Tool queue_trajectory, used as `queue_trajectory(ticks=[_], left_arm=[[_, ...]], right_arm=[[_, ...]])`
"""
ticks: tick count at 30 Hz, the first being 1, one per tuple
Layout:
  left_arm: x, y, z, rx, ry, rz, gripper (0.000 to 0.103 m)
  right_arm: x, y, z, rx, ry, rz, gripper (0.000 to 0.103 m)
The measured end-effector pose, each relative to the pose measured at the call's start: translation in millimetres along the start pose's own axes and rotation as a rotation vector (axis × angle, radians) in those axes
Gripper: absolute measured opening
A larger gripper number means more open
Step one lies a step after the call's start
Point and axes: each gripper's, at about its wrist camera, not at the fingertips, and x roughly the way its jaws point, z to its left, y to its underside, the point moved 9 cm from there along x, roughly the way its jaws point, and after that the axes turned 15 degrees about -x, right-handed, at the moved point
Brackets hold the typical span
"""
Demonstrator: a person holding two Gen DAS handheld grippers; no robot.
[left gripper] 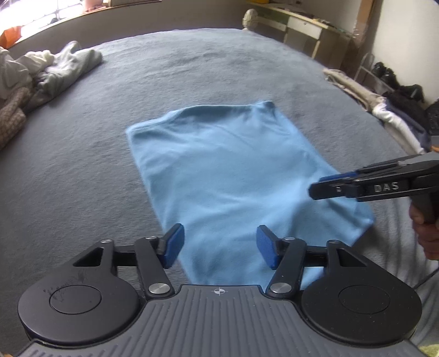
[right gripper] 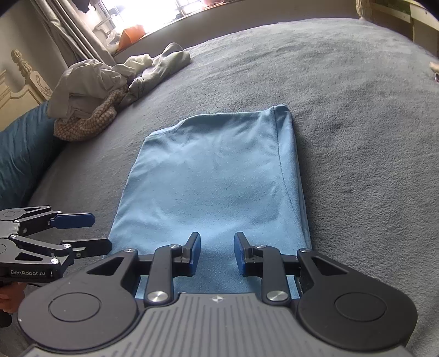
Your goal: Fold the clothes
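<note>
A home bedroom. A wide bed under a grey-blue blanket (right gripper: 356, 115) fills the scene, with a carved cream bedpost (right gripper: 23, 68) at its far left corner. Crumpled laundry (right gripper: 109, 85) lies heaped far left, curtains (right gripper: 63, 30) hang beside a bright window (right gripper: 153, 11), and a cream desk (left gripper: 304, 27) stands far right.

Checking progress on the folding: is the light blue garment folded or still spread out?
Folded. The light blue garment lies as a flat rectangle, no sleeves showing, layered along its right edge.
</note>
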Motion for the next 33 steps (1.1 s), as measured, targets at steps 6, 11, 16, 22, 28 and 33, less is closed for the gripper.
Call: queue_trajectory(ticks=[6, 11, 16, 22, 28, 33], left_arm=[[9, 16, -12, 0.032, 0.053, 0.046, 0.04], [17, 27, -6, 0.028, 0.029, 0.097, 0.04], [20, 33, -1, 0.025, 0.018, 0.122, 0.04], [21, 34, -2, 0.034, 0.011, 0.128, 0.041], [19, 37, -1, 0.039, 0.0, 0.13, 0.046], [19, 37, 1, 0.031, 0.001, 0.134, 0.047]], right_arm=[[-3, 3, 2, -0.029, -0.004, -0.001, 0.028], [-2, 26, 0, -0.108, 0.01, 0.114, 0.027], [-23, 49, -24, -0.147, 0.073, 0.226, 0.021], [-42, 18, -20, -0.114, 0.054, 0.132, 0.022], [-15, 18, 33, -0.251, -0.093, 0.175, 0.022], [-4, 61, 44, -0.316, -0.162, 0.381, 0.023]])
